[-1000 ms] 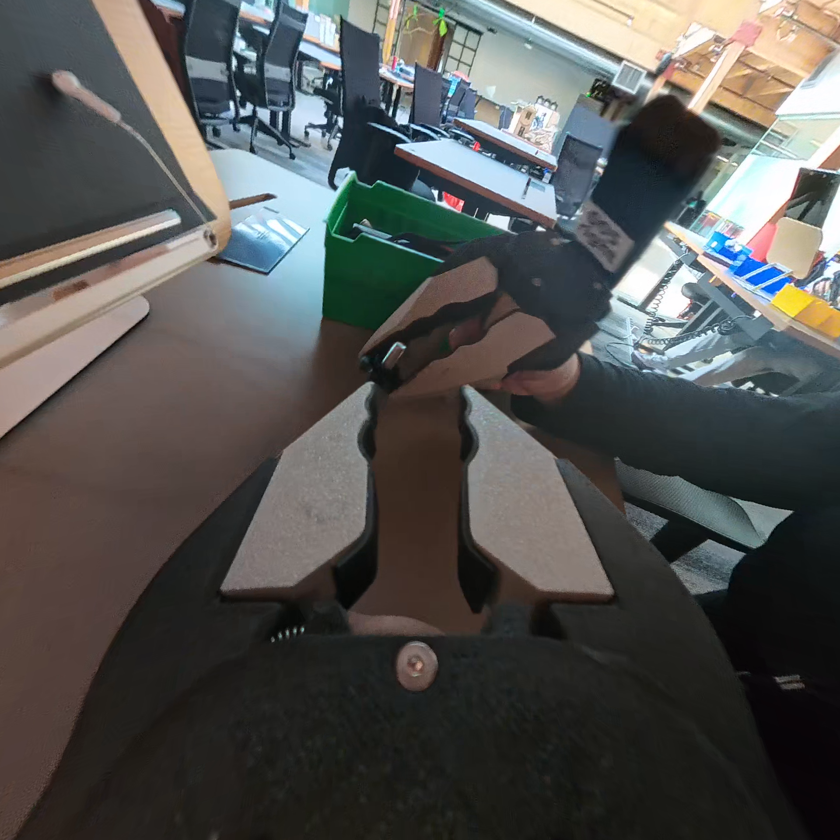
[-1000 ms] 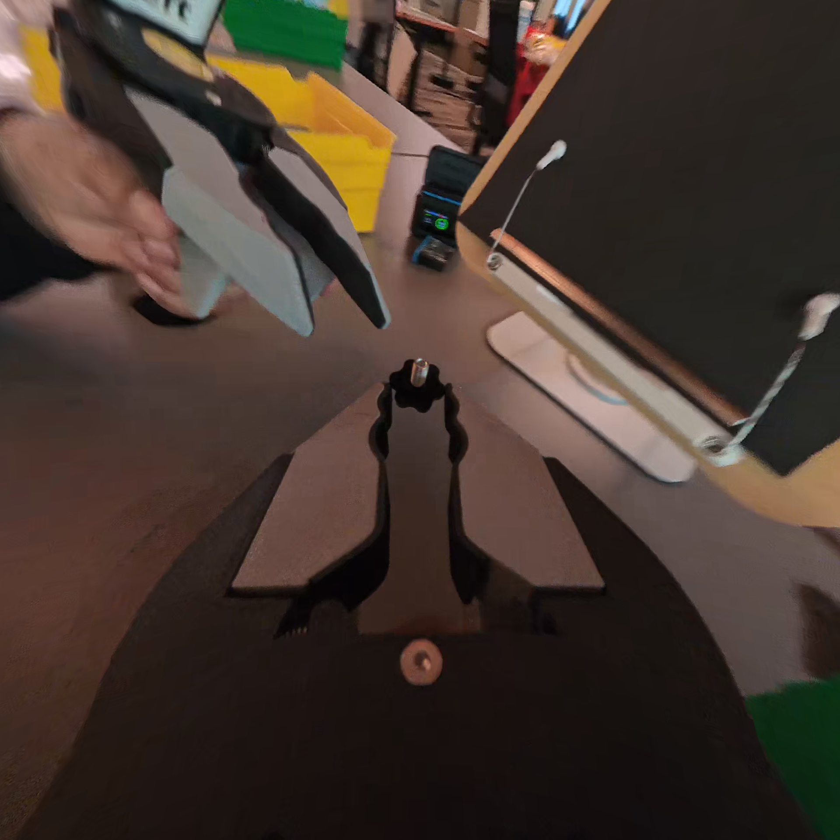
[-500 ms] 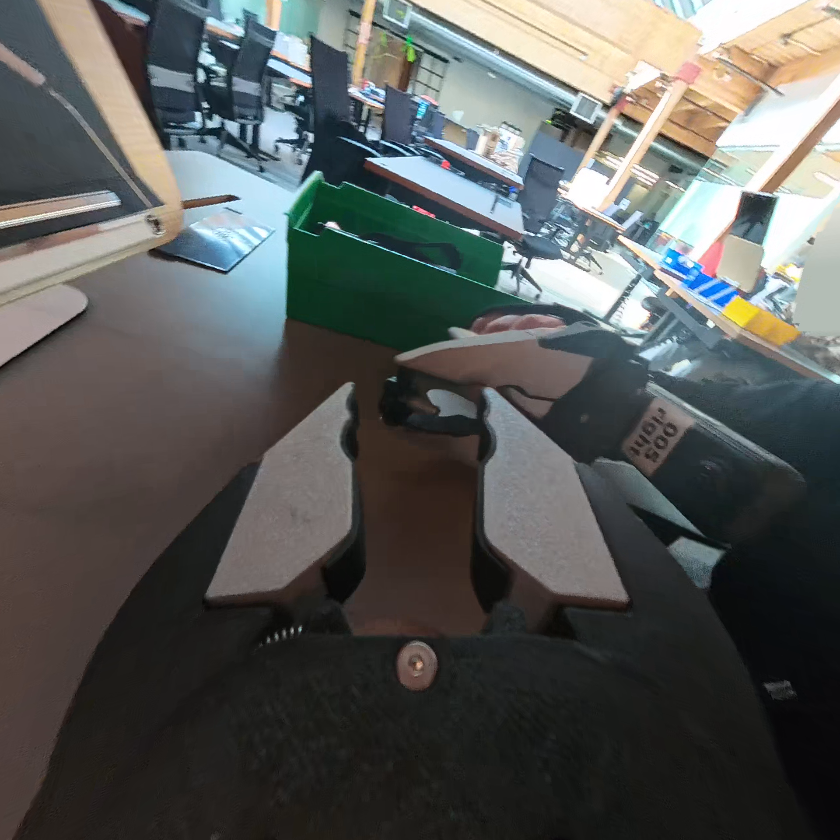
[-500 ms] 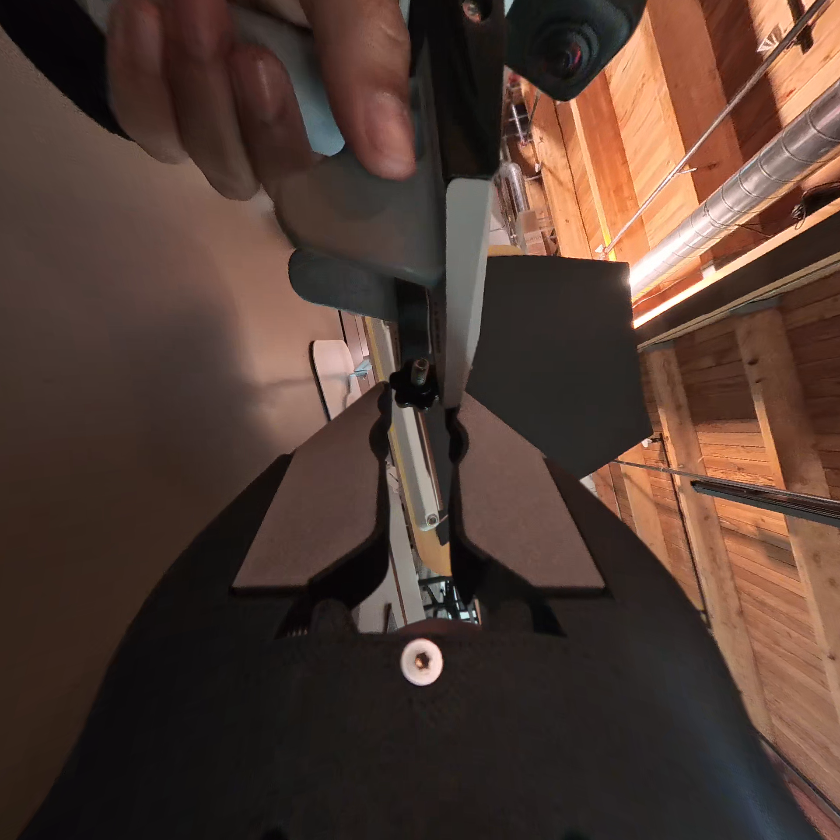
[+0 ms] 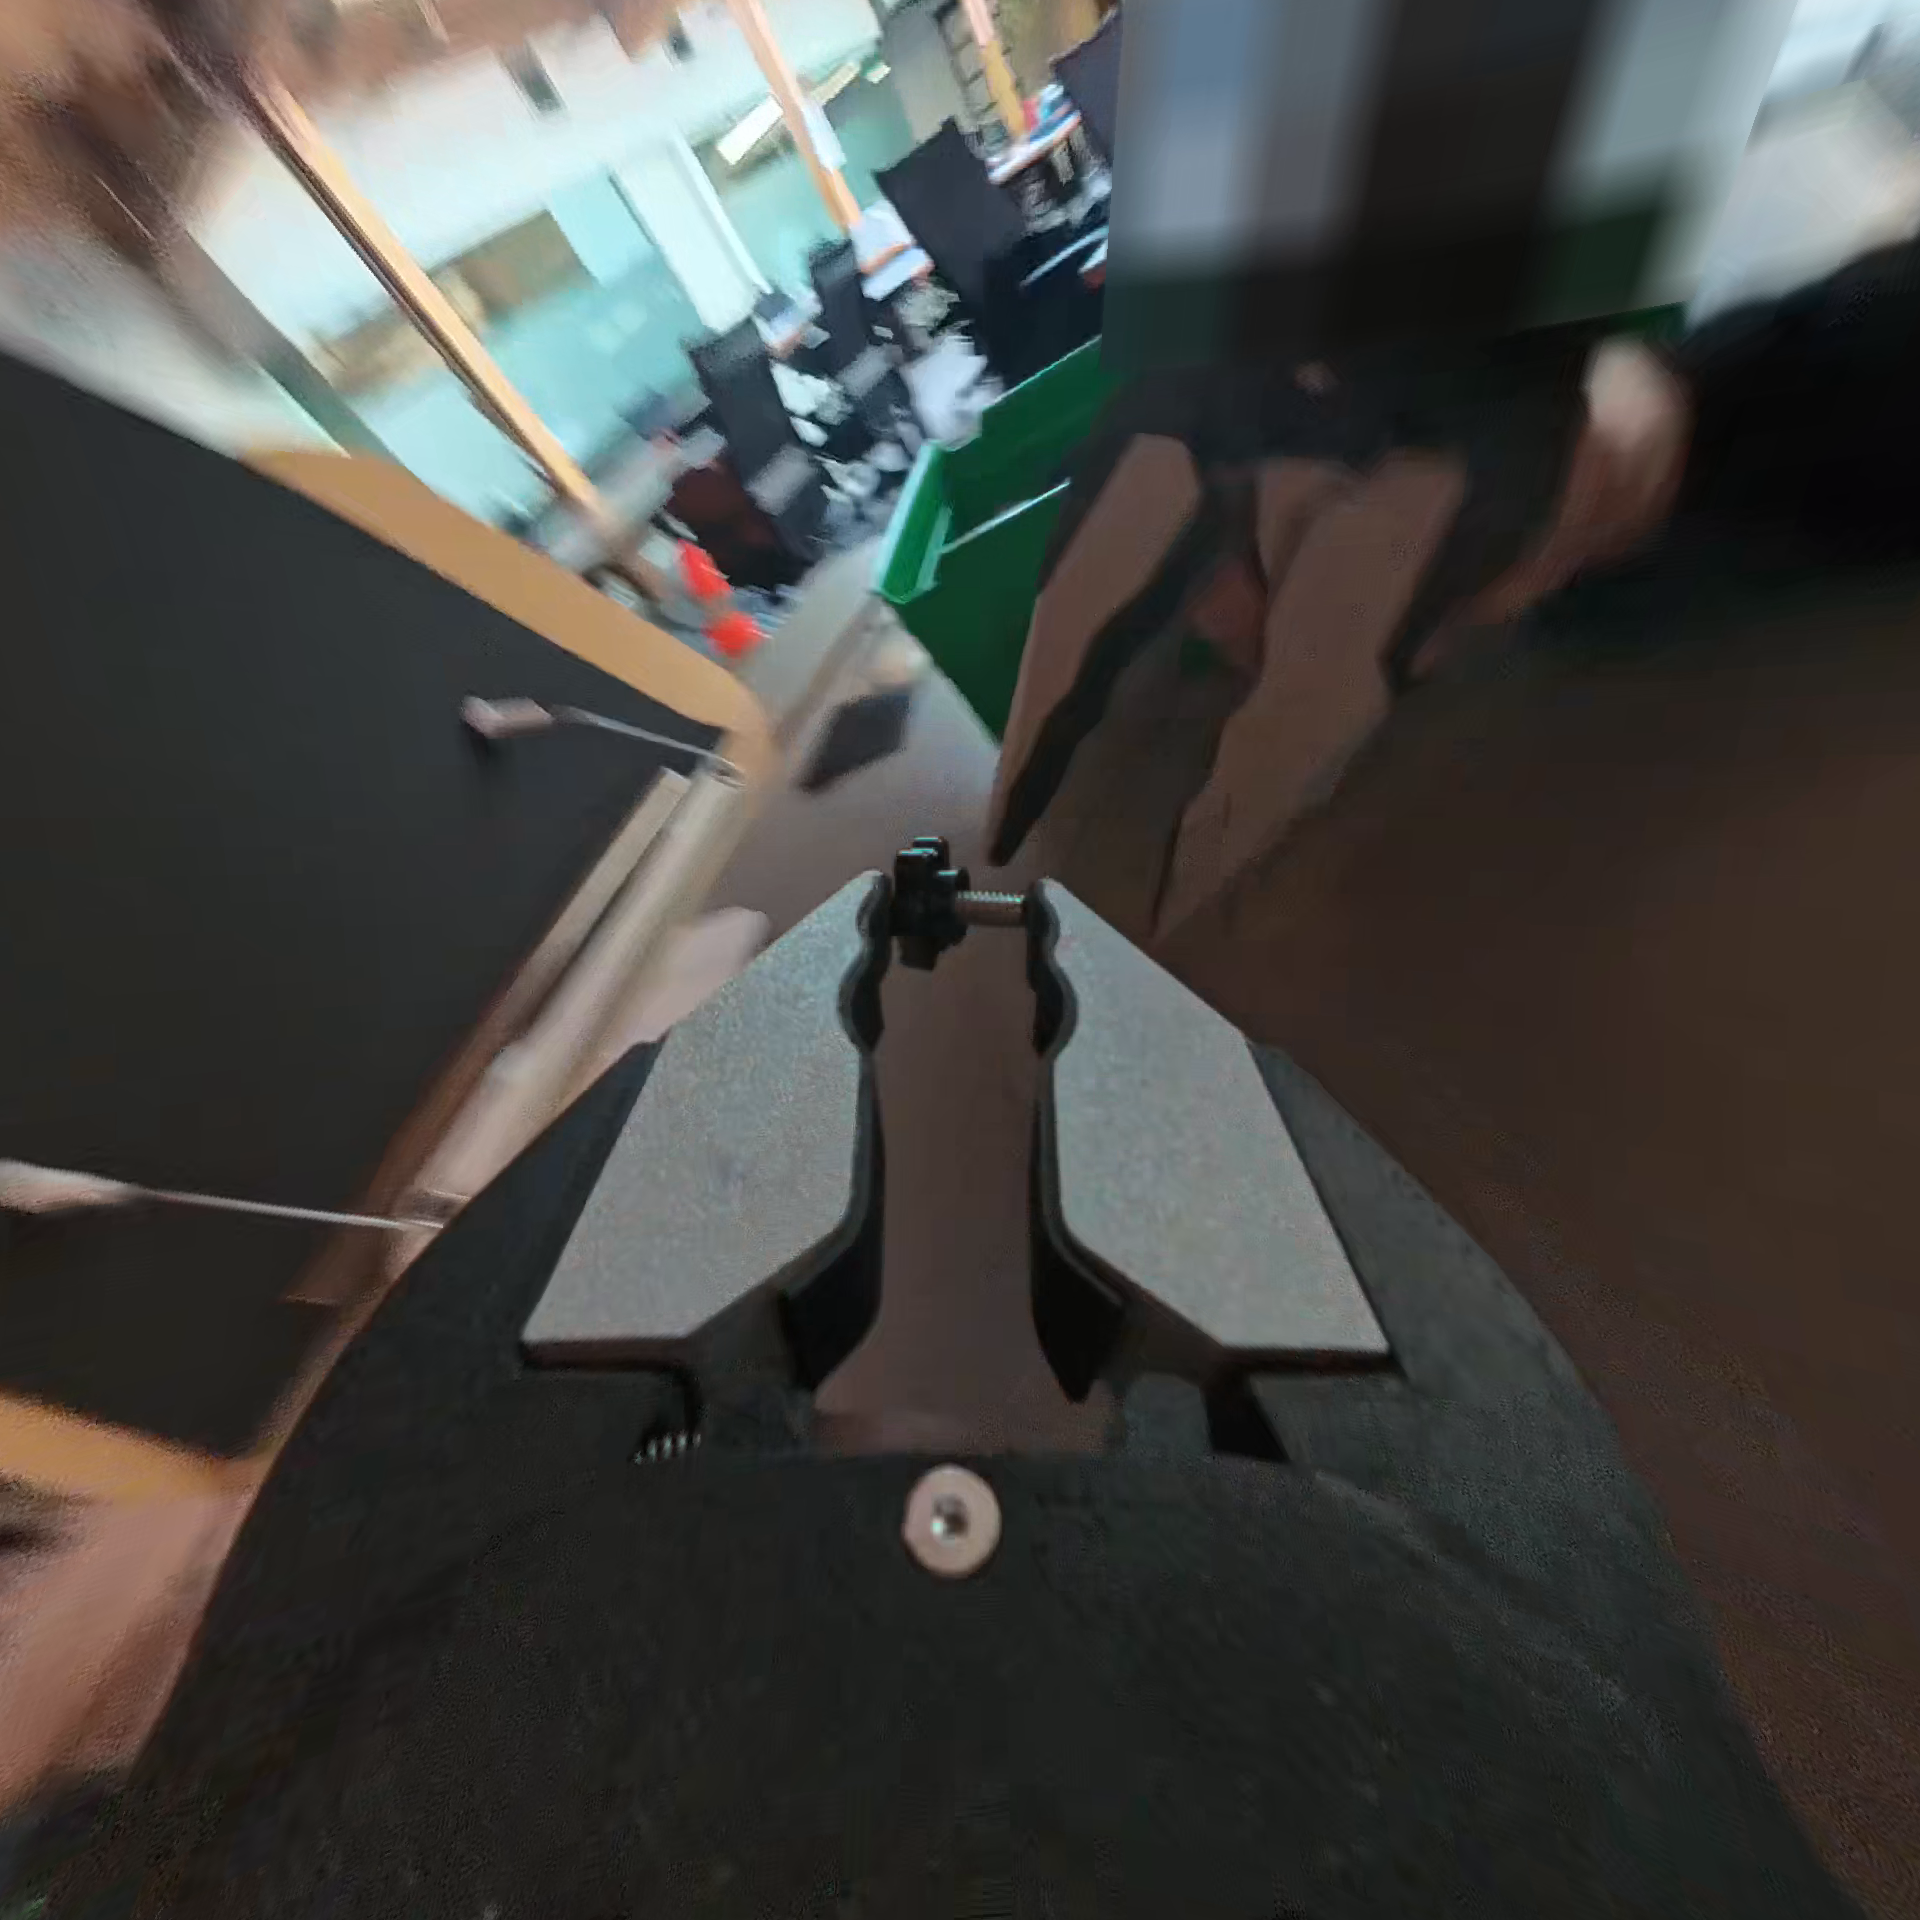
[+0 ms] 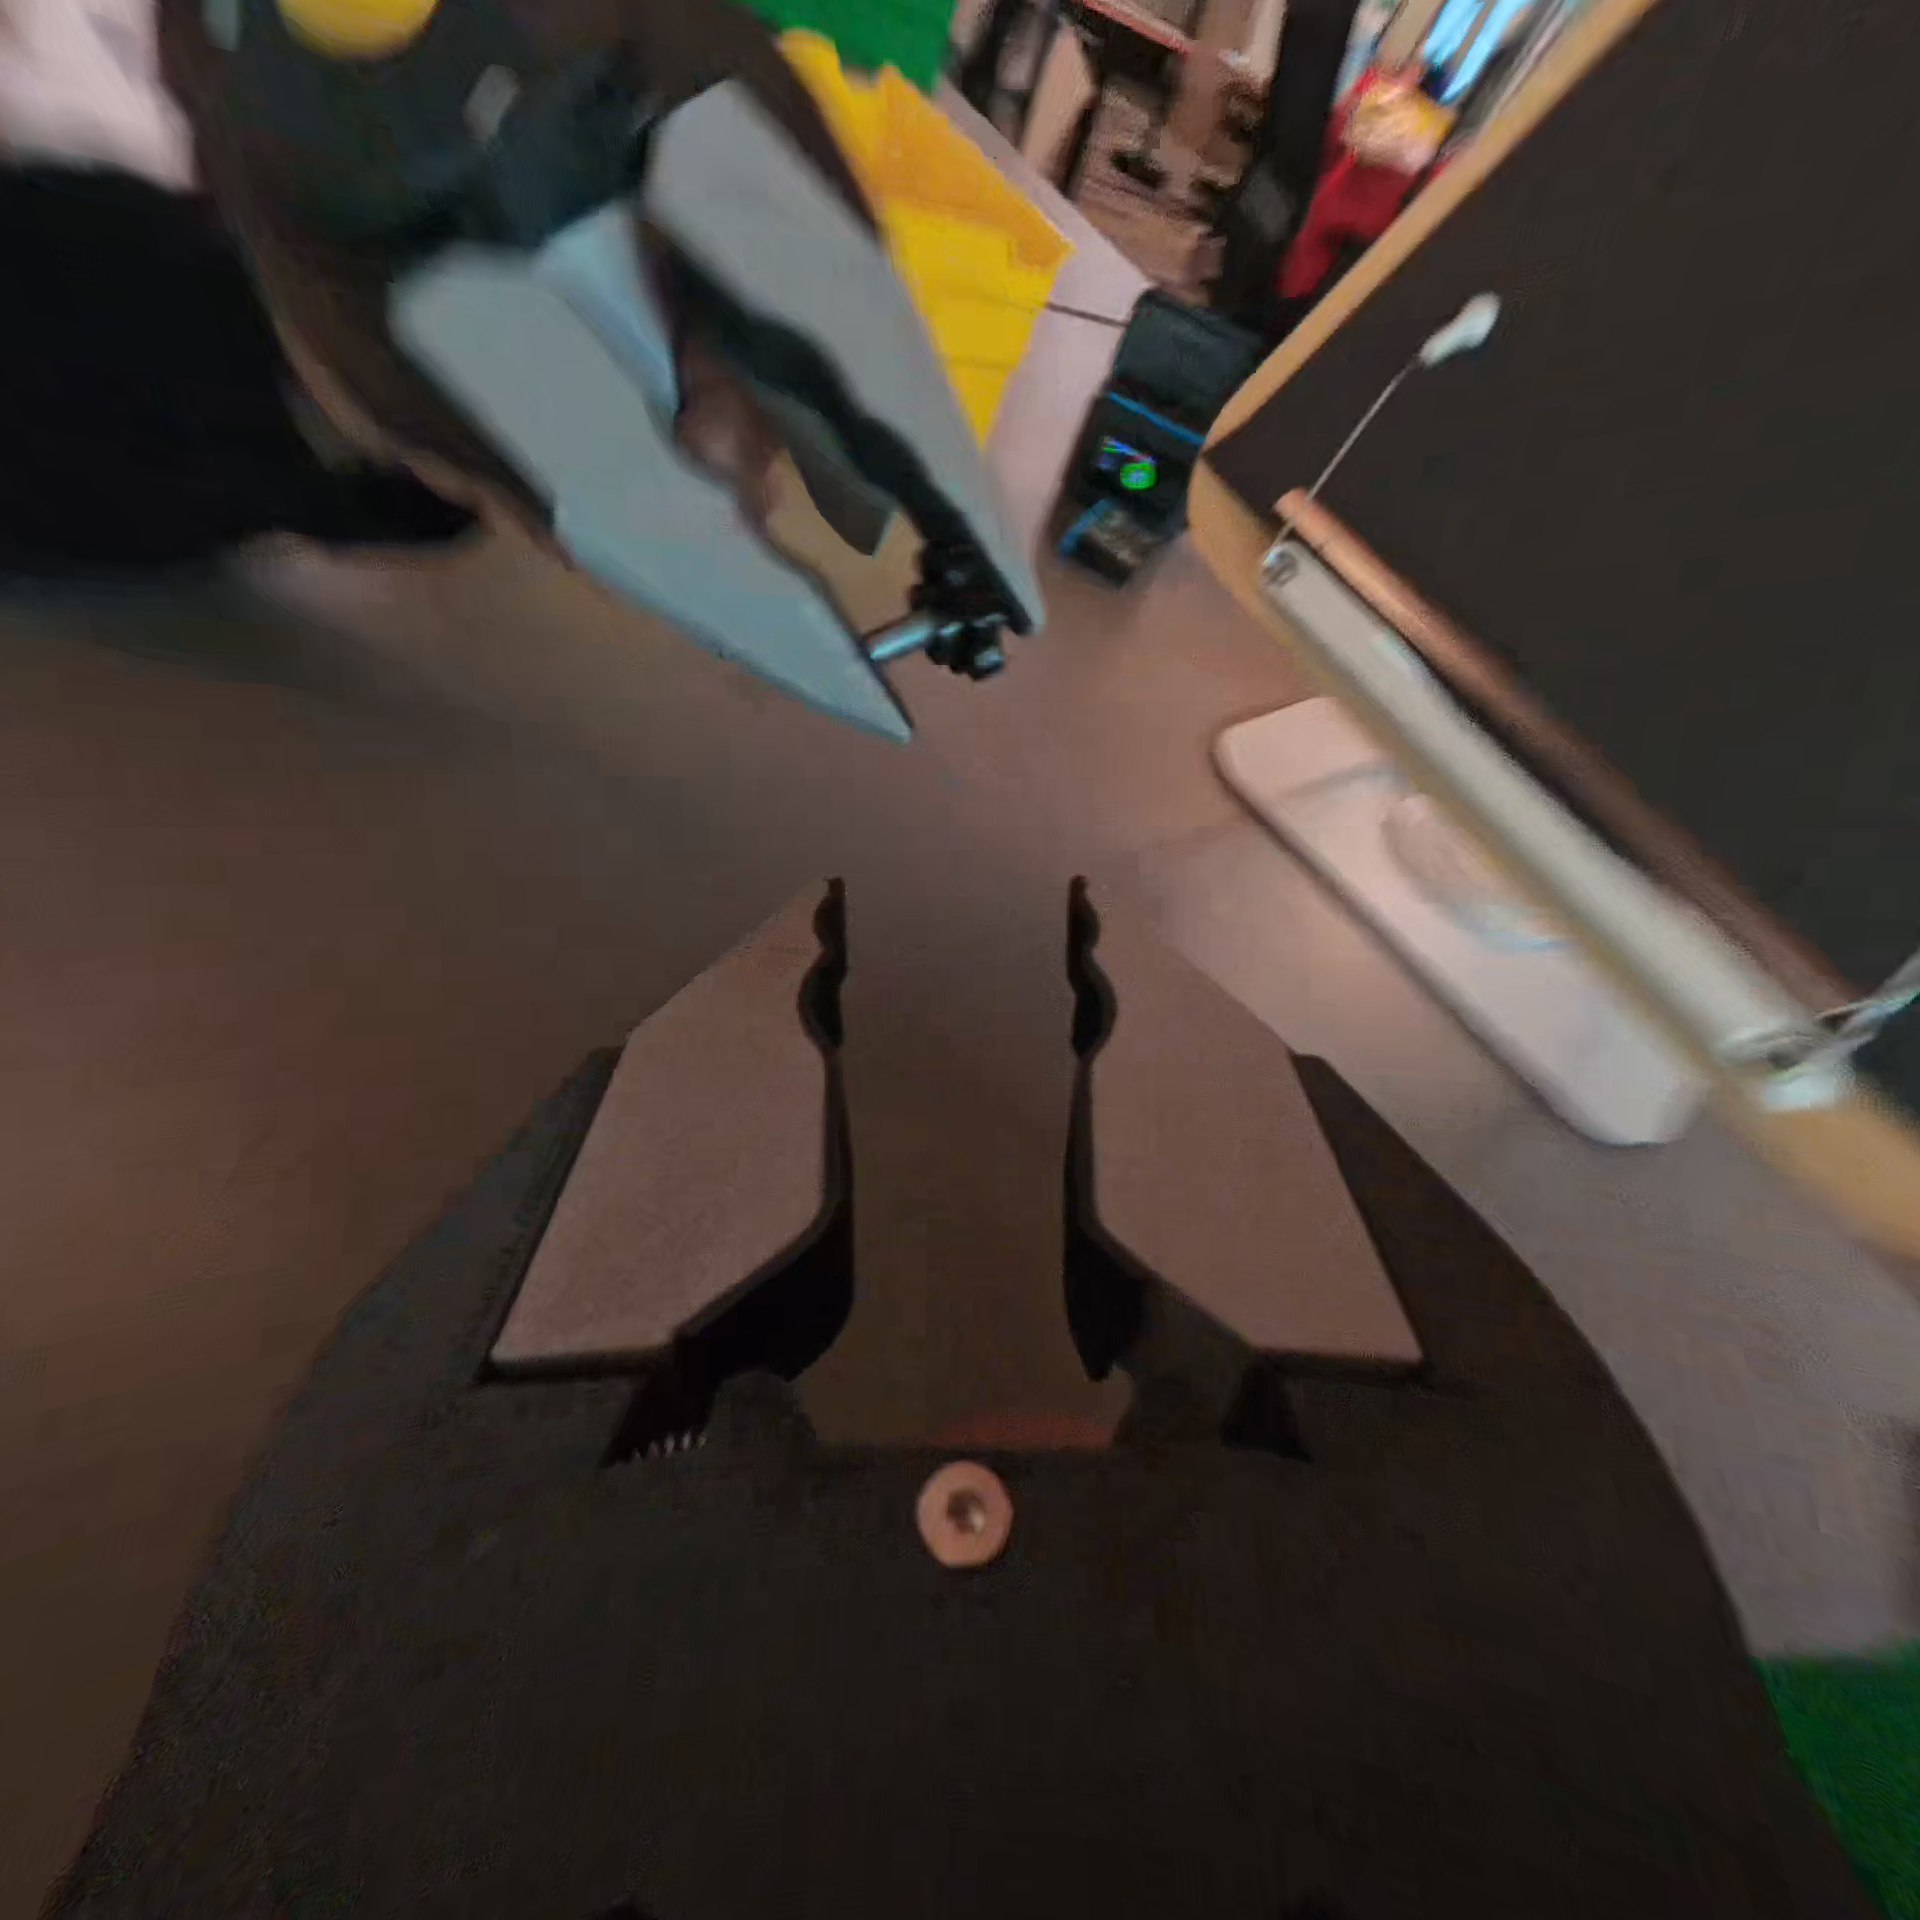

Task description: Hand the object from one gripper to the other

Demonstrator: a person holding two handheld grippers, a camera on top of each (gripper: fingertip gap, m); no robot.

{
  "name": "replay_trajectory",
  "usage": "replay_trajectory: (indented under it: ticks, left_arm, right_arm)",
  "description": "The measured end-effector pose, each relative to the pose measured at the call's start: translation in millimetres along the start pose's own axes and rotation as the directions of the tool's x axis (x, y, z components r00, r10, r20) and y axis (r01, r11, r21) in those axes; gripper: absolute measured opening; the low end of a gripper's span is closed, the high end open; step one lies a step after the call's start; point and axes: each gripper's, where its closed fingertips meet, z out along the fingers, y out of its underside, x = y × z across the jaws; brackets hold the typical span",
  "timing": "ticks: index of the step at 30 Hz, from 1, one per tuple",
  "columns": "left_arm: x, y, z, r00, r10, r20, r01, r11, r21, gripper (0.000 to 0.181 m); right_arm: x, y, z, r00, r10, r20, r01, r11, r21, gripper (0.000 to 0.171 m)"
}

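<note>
One second on and the knob screw (image 5: 932, 906) has changed owners, now pinched crosswise at the left gripper (image 5: 951, 914) tips at 12 o'clock, while the right gripper (image 6: 951, 904) hangs spread and empty, so the handover looks done.

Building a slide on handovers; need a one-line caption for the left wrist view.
Left gripper pinches a black-knobbed thumbscrew at its fingertips, while the open right gripper hangs just beyond, empty.
</note>
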Motion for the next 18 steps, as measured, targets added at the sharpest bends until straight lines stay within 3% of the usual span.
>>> replay_trajectory:
  ticks: [1,3,6,10,13,14,16,18]
  left_arm:
    - [-2.5,1.5,-1.0,0.984,0.164,0.067,-0.162,0.986,-0.035,0.023]
    - [-6.6,7.7,-0.7,0.896,0.420,0.148,-0.399,0.905,-0.147,0.023]
    - [4.7,-2.5,3.5,0.762,0.619,0.187,-0.599,0.785,-0.156,0.023]
    - [16.8,-22.7,7.7,0.737,0.637,0.226,-0.633,0.768,-0.100,0.023]
    - [26.6,-20.2,12.7,0.728,0.654,0.205,-0.648,0.755,-0.105,0.023]
    - [25.3,-18.2,12.9,0.727,0.654,0.209,-0.646,0.755,-0.114,0.023]
    - [24.9,-16.2,11.9,0.782,0.590,0.198,-0.586,0.806,-0.088,0.023]
    - [25.3,-15.3,8.8,0.886,0.440,0.145,-0.440,0.897,-0.029,0.031]
  right_arm:
    - [-1.4,-3.8,-2.9,0.984,0.148,0.100,-0.152,0.988,0.029,0.039]
    - [-4.7,-20.9,-14.1,0.867,0.385,0.318,-0.430,0.899,0.083,0.047]
    - [1.1,-38.4,-25.8,0.709,0.522,0.475,-0.637,0.763,0.111,0.045]
    - [-8.8,-34.7,-18.2,0.713,0.520,0.470,-0.616,0.785,0.066,0.052]
    - [-15.5,-39.2,-15.2,0.723,0.496,0.481,-0.599,0.797,0.079,0.019]
    - [-16.0,-38.7,-14.4,0.723,0.500,0.477,-0.599,0.797,0.073,0.019]
    - [-14.3,-36.5,-13.2,0.751,0.488,0.444,-0.574,0.816,0.074,0.018]
    - [-1.5,-29.0,-11.4,0.849,0.427,0.310,-0.476,0.873,0.102,0.018]
